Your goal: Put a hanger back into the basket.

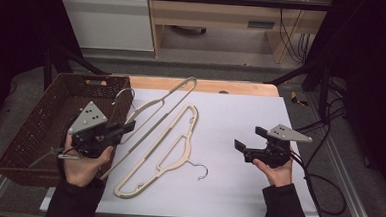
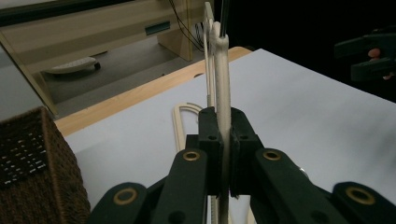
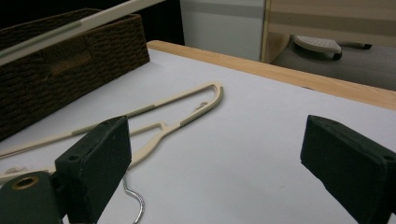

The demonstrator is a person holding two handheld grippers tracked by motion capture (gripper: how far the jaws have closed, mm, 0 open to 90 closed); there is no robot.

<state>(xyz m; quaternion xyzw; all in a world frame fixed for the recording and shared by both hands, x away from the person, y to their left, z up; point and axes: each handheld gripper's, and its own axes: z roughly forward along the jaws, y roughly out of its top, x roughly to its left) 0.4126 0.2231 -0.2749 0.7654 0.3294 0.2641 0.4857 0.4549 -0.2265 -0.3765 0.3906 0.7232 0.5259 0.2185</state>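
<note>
A white table [image 1: 236, 191] filled the centre of the high view, its wooden edge along the top. A brown woven basket [image 1: 35, 125] sat at the left edge of the frame, partly off the table's left side.

Two cream hangers occupied the middle-left of the frame. The lifted hanger [image 1: 169, 94] slanted from the lower left up toward the top centre, its metal hook near the basket's upper right corner. The other hanger [image 1: 172, 137] lay flat on the table just to its right, its metal hook [image 1: 201, 171] curling toward the lower centre.

The left gripper [image 1: 128, 127], at the left of the frame beside the basket, had its jaws clamped on a bar of the lifted hanger; in the left gripper view that bar ran upright between the closed pads [image 2: 223, 135]. The right gripper [image 1: 249, 139], at the right of the frame over bare table, stood with its jaws spread wide and nothing between them.
</note>
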